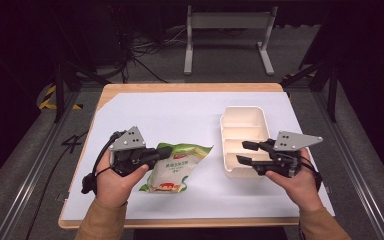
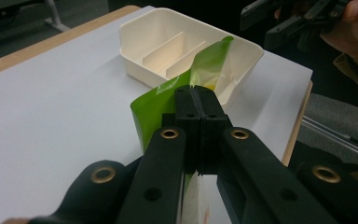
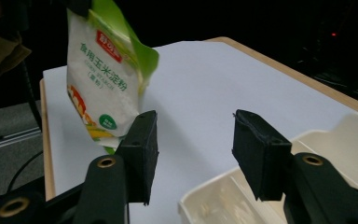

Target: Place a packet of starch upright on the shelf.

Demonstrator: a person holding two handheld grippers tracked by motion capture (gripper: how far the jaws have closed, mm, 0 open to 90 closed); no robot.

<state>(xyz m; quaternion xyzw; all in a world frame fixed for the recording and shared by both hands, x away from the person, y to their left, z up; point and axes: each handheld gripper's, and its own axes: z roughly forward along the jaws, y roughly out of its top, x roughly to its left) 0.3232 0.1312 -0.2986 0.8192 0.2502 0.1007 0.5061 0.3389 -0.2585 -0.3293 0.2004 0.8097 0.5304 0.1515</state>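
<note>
A dim room with grey carpet surrounds a wooden table (image 1: 190,87) covered by a white sheet (image 1: 180,117). Cables (image 1: 145,50) trail over the floor beyond it, beside the legs of a white metal frame (image 1: 227,22). Yellow and black tape (image 1: 47,97) marks the floor at the left.

At the left, a person's hand holds the left claw (image 1: 164,151), clenched on the top edge of a green and white pouch of corn starch (image 1: 175,167). In the left gripper view the black jaws press together on the green edge. In the right gripper view the pouch hangs upright, and its lower end looks lifted clear of the sheet, though the angle leaves that uncertain.

Right of centre, a cream plastic tray (image 1: 245,120) with dividers rests on the sheet, well apart from the pouch.

At the right, the other hand holds the right claw (image 1: 247,152) over the tray's near end. Its jaws stand apart with nothing between them, hovering above the tray's rim without touching it.
</note>
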